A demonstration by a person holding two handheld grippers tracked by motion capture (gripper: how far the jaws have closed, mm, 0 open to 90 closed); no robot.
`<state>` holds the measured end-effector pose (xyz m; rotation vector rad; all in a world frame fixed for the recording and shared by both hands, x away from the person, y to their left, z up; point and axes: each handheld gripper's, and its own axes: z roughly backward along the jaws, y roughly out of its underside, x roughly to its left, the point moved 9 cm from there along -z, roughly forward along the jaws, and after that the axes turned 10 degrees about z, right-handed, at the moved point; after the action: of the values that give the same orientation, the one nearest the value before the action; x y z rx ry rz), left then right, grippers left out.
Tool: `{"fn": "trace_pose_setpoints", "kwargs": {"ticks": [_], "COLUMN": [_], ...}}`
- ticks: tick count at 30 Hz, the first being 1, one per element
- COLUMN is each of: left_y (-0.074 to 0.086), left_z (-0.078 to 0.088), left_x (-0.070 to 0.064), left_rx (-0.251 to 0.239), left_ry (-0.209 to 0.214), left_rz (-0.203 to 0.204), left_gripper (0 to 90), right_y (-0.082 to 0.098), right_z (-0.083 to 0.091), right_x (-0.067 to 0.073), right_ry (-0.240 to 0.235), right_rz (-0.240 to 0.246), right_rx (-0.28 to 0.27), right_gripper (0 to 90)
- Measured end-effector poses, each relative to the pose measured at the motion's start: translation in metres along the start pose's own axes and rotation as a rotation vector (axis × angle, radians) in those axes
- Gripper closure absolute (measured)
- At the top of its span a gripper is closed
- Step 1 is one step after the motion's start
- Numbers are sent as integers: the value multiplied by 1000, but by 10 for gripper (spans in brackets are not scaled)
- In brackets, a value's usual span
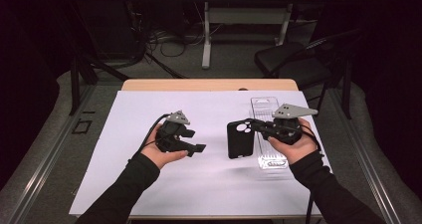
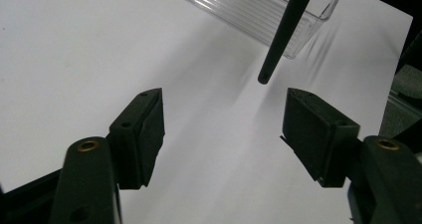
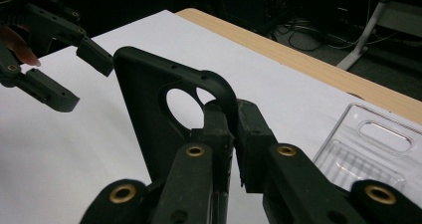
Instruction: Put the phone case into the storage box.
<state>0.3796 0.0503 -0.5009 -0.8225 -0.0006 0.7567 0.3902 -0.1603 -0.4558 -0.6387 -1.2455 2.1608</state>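
My right gripper (image 1: pixel 254 125) is shut on the upper edge of a black phone case (image 1: pixel 239 139), beside its camera cut-out, and holds it upright over the white sheet. In the right gripper view the case (image 3: pixel 149 99) stands pinched between the jaws of the right gripper (image 3: pixel 234 119). My left gripper (image 1: pixel 195 140) is at the left of the case, open, with nothing between its jaws, and it points toward the case. The left gripper view shows the left gripper (image 2: pixel 224 129) open over bare sheet, with the case's thin edge (image 2: pixel 286 35) ahead of it.
A clear plastic packaging tray (image 1: pixel 266 107) lies flat on the sheet under and behind my right hand. A large white sheet (image 1: pixel 199 179) covers the wooden table (image 1: pixel 209 84). A dark chair (image 1: pixel 288 59) and a desk frame stand beyond the far edge.
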Motion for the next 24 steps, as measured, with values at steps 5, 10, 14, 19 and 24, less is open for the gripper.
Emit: {"fn": "trace_pose_setpoints", "kwargs": {"ticks": [5, 10, 14, 19, 24], "left_y": [0, 0, -1, 0, 0], "left_z": [3, 6, 8, 9, 10], "left_x": [1, 4, 4, 5, 6], "left_rx": [-14, -32, -41, -44, -55], "left_ry": [4, 6, 6, 4, 6], "left_rz": [1, 33, 45, 48, 68], "left_gripper": [282, 280, 280, 276, 247], "right_y": [-2, -4, -8, -11, -11], "right_z": [8, 17, 25, 33, 38], "right_x": [-9, -20, -27, -33, -40], "right_ry": [14, 33, 41, 56, 71], "right_rz": [-3, -10, -22, -27, -26], "right_rx": [-8, -12, -25, -31, -31], "right_gripper": [852, 853, 852, 853, 853]}}
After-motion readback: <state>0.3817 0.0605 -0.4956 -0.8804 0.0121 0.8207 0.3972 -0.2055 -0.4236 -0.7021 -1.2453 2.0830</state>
